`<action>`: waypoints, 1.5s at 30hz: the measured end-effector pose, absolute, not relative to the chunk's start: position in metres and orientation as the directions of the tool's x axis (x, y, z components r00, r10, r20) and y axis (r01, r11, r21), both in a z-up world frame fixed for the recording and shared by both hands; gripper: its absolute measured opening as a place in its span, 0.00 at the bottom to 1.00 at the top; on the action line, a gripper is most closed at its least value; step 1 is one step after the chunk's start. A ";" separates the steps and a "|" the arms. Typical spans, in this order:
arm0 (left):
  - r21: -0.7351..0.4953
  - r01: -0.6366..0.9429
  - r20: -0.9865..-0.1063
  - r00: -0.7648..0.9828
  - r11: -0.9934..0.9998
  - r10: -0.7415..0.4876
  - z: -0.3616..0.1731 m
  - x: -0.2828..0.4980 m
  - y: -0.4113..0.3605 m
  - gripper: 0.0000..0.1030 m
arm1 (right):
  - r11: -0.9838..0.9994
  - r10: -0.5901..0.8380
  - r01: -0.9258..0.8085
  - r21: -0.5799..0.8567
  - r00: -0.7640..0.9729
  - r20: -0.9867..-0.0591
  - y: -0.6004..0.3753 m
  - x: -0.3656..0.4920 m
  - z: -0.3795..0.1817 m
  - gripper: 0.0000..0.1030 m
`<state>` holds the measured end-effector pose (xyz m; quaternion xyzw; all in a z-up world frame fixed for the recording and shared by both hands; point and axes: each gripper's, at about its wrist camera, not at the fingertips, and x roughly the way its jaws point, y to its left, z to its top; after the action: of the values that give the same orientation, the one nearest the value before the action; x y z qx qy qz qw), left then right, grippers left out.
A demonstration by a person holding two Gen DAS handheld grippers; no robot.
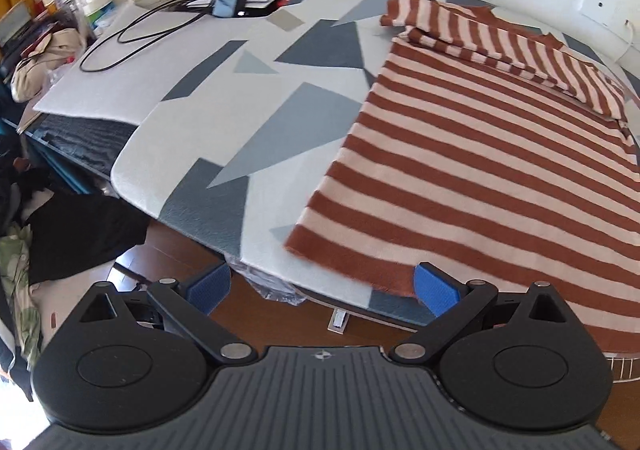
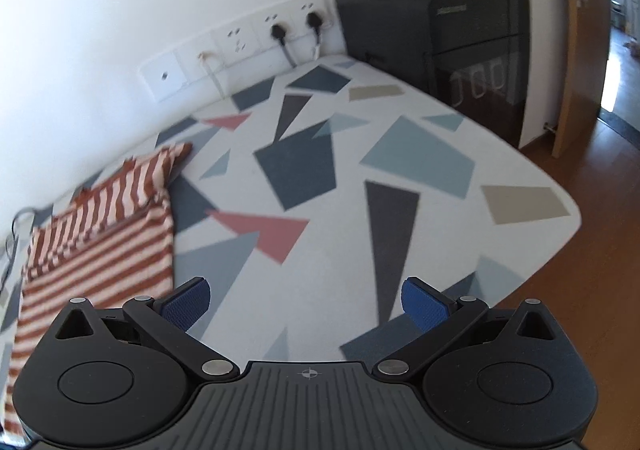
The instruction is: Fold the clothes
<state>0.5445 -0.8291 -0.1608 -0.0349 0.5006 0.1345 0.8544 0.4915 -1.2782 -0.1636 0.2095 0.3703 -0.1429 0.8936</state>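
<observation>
While both tools are spread and empty, nothing's gripped yet.
Soft, floppy striped sweater [image 1: 480, 178] is probably best pinched at the hem corners.

Left view sits low at the bench [image 1: 208, 122] edge behind its tool [image 1: 322, 288], facing the far wall; right view faces the wall sockets [image 2: 256, 38]. Both share the striped garment [image 1: 480, 170].

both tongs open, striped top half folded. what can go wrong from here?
1. The striped top has its near hem at the table edge; a tug toward the person could drag it off.
2. The folded-in sleeves lie loose and may unfold when the hem lifts.
3. The left tongs may pinch the patterned mat too.
</observation>
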 end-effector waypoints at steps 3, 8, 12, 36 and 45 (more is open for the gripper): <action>0.090 -0.228 -0.864 0.467 0.969 0.190 -0.163 0.556 -0.833 0.97 | 0.910 -0.068 0.348 0.225 0.661 -0.747 -1.252 0.510 -0.171 0.99; 0.086 -0.176 -0.870 0.466 0.981 0.160 -0.172 0.579 -0.833 0.97 | 0.959 -0.021 0.232 0.160 0.626 -0.780 -1.207 0.538 -0.179 0.99; 0.077 -0.143 -0.878 0.458 0.987 0.135 -0.182 0.600 -0.829 0.97 | 0.966 -0.023 0.222 0.132 0.583 -0.812 -1.188 0.561 -0.189 0.99; -0.011 0.012 -0.877 0.480 1.000 -0.015 -0.213 0.658 -0.806 1.00 | 0.990 -0.055 0.136 0.035 0.605 -0.794 -1.135 0.603 -0.219 0.99; -0.014 0.046 -0.879 0.476 0.999 -0.034 -0.212 0.655 -0.804 1.00 | 0.987 -0.063 0.155 0.035 0.584 -0.809 -1.135 0.606 -0.219 0.99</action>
<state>0.6546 -0.8038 -0.2124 0.0060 0.5115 -0.0233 0.8590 0.6057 -1.1351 -0.2185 0.0508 0.4518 -0.0613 0.8885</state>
